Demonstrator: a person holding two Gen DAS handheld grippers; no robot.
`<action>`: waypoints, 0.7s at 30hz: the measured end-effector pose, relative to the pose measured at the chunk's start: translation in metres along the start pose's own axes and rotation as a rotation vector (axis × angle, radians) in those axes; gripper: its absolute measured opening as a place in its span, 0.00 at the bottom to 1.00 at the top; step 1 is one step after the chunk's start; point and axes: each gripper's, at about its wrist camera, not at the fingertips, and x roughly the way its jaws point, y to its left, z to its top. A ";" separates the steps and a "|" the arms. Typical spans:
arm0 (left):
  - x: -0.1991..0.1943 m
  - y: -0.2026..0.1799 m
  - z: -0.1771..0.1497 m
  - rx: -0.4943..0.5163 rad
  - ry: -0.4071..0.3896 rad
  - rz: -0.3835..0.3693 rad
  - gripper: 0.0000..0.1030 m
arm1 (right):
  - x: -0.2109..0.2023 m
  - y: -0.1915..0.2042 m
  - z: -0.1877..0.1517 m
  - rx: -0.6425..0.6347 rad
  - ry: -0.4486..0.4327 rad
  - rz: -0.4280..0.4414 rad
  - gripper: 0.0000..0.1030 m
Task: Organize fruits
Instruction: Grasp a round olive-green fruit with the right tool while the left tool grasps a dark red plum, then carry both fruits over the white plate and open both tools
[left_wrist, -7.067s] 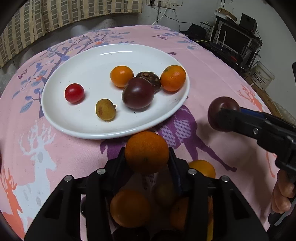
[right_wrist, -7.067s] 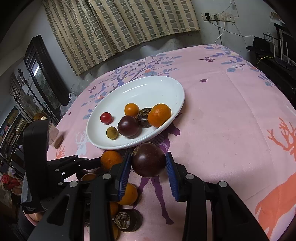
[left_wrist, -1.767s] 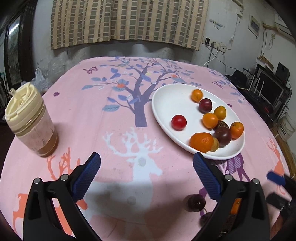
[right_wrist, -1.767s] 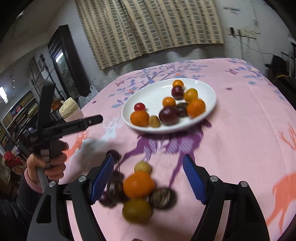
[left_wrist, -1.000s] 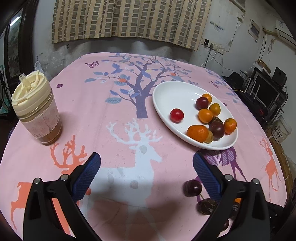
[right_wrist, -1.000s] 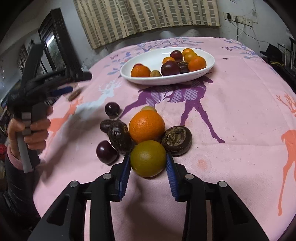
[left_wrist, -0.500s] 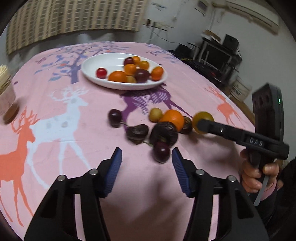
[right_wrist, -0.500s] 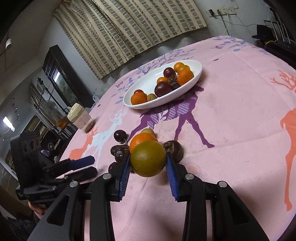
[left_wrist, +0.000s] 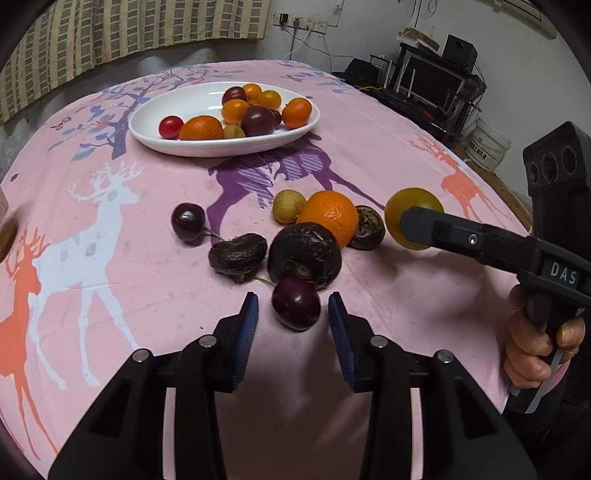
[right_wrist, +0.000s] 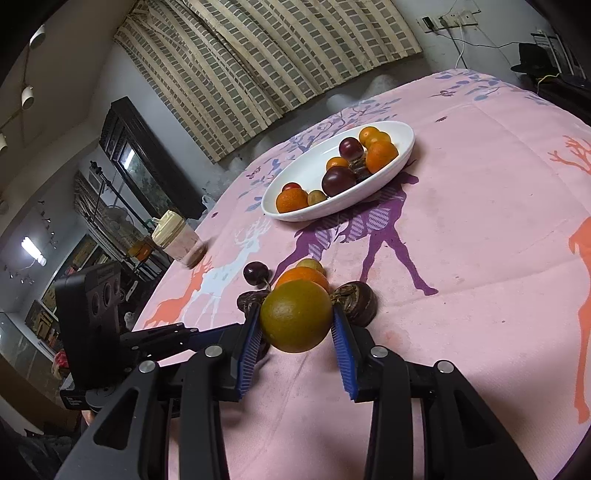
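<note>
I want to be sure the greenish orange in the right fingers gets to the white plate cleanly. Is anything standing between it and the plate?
The right gripper holds the greenish orange above the cloth. The orange and small yellowish fruit lie on the table along the way to the white plate; carried above them, nothing blocks it.

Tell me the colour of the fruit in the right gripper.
Olive green fruit, shading to yellowish orange; clearest in the right wrist view.
</note>
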 end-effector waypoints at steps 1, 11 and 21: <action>0.002 -0.001 0.000 -0.001 0.005 -0.001 0.34 | 0.000 0.000 0.000 0.001 0.000 0.001 0.37; 0.001 0.002 -0.001 -0.022 -0.002 -0.025 0.26 | -0.001 0.001 -0.001 -0.006 -0.005 -0.009 0.37; -0.057 0.038 0.036 -0.058 -0.168 -0.106 0.26 | 0.001 0.019 0.031 -0.115 -0.004 -0.058 0.37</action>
